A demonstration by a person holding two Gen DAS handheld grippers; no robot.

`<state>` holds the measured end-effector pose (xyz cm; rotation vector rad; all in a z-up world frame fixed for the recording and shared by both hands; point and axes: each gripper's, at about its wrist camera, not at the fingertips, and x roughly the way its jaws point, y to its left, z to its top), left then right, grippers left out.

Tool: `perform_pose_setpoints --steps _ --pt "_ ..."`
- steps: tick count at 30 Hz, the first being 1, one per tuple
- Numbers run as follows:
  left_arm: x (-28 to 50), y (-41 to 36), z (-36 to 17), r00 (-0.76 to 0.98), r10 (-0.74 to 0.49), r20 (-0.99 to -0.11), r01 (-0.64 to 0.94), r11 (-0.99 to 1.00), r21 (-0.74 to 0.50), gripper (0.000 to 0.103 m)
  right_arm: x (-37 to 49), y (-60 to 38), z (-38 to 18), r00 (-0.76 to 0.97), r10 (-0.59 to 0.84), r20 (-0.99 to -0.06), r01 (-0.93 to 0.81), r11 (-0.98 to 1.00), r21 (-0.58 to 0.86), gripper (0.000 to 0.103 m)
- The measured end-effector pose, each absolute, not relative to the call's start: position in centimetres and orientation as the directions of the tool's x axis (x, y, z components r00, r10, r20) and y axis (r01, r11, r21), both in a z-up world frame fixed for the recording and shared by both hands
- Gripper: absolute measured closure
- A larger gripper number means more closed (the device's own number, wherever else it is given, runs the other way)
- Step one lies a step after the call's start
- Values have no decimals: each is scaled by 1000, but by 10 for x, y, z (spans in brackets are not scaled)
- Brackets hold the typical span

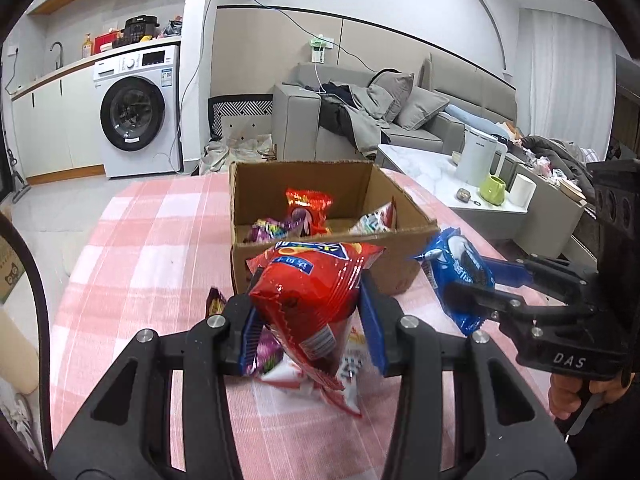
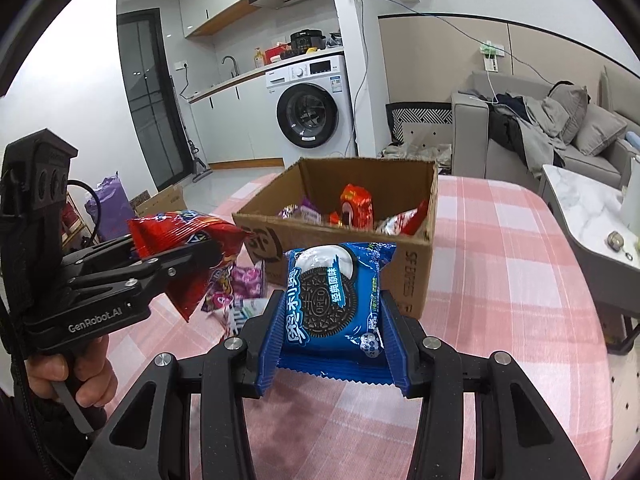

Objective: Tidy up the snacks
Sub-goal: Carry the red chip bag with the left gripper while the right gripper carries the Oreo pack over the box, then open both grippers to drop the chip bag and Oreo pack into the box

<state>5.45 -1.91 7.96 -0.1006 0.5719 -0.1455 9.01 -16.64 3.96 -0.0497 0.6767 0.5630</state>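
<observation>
My left gripper (image 1: 308,312) is shut on a red snack bag (image 1: 312,280), held above the pink checked tablecloth just in front of the open cardboard box (image 1: 256,196). It also shows in the right wrist view (image 2: 180,252). My right gripper (image 2: 328,320) is shut on a blue Oreo packet (image 2: 332,296), held near the box's front right corner; the packet shows in the left wrist view (image 1: 456,268) too. The box holds several snack packets (image 1: 308,208). A few loose packets (image 2: 240,288) lie on the cloth under the left gripper.
The tablecloth (image 1: 160,240) covers the round table. A side table with a white kettle (image 1: 480,156) and a green mug (image 1: 494,190) stands to the right. A grey sofa (image 1: 360,112) and a washing machine (image 1: 136,112) are behind.
</observation>
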Motion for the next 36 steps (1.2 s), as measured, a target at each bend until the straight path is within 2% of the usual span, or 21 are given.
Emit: perform_pose_setpoints --steps 12,36 --pt "102 -18 89 835 -139 -532 89 989 -119 63 118 -160 58 647 498 -577 -514 844 152 57" --pt "203 2 82 832 -92 -547 45 994 -100 63 195 -144 52 649 478 -591 -477 862 174 57"
